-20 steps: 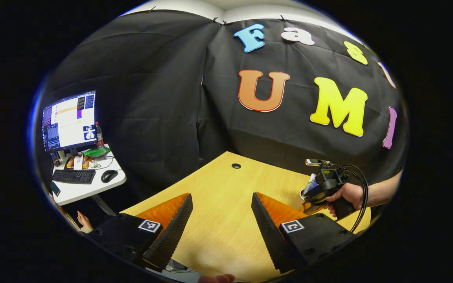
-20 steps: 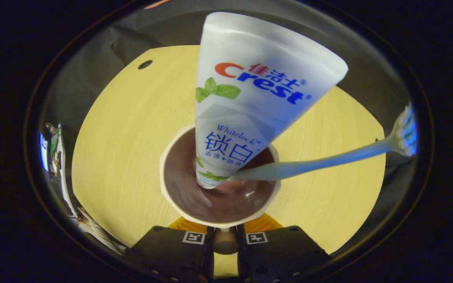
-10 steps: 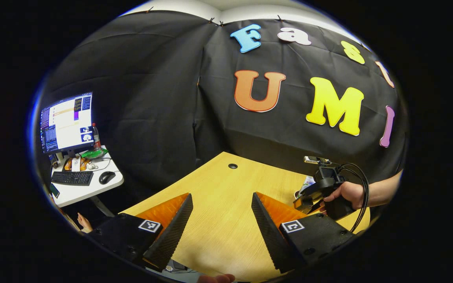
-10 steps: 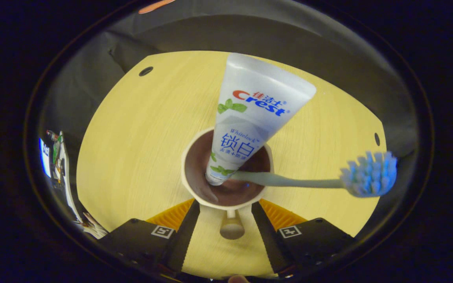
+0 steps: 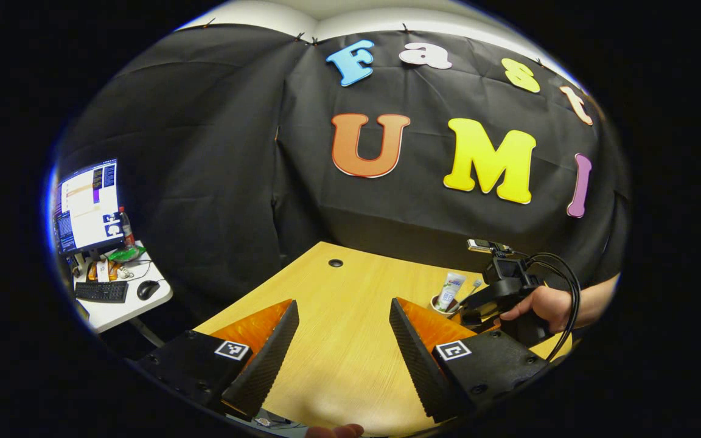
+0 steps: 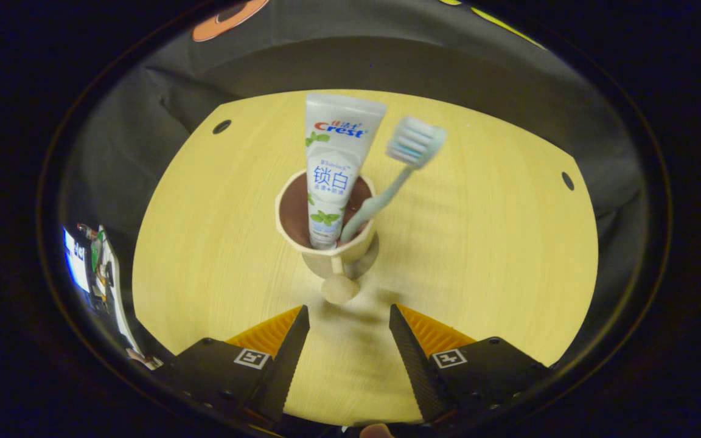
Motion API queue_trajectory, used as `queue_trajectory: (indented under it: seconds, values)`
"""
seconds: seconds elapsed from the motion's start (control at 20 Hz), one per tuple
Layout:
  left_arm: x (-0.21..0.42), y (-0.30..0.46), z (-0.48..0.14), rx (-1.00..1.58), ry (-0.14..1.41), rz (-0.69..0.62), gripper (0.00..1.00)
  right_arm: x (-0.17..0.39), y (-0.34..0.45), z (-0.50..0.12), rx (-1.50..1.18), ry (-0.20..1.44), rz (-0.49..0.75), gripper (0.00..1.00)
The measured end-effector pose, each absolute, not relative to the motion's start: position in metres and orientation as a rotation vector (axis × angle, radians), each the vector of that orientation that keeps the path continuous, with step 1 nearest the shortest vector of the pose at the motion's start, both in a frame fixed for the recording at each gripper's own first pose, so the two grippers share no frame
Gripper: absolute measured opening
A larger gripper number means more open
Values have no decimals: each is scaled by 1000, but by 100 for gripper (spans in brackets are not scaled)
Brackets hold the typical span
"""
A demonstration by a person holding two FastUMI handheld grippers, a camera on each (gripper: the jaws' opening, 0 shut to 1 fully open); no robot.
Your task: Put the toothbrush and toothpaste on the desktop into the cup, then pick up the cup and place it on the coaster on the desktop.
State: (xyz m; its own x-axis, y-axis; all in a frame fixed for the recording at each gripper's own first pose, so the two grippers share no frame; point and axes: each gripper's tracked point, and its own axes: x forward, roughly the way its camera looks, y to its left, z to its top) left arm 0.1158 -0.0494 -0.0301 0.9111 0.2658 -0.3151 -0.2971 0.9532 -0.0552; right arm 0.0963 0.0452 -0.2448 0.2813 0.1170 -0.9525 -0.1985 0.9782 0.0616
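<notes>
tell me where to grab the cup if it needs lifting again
Take the cup by its handle, the knob-ended stub pointing straight at the open right gripper. Come in level from that near side. The toothpaste and toothbrush lean out over the rim, so a top approach would likely knock them.

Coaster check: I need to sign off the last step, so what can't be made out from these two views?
- Coaster: right gripper view, the cup hides its own base, so what lies under it can't be told.
- Cup: left gripper view, too small and partly behind the right gripper.
- Toothpaste cap and toothbrush handle end: right gripper view, hidden inside the cup.
</notes>
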Motion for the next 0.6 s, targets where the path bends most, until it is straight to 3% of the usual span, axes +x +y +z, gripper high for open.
queue_trajectory:
  seconds: [0.3,0.35,0.4,0.6]
  values:
    - [139,-79,-5,-85,266,213,95,72,-6,-189,-38,1087,159,83]
    - [144,-86,2,-80,251,201,100,70,-17,-177,-37,1042,145,84]
    - [149,-95,7,-77,240,180,95,68,-28,-164,-34,1001,133,87]
    - [168,-125,36,-46,188,108,95,68,-66,-105,10,795,83,90]
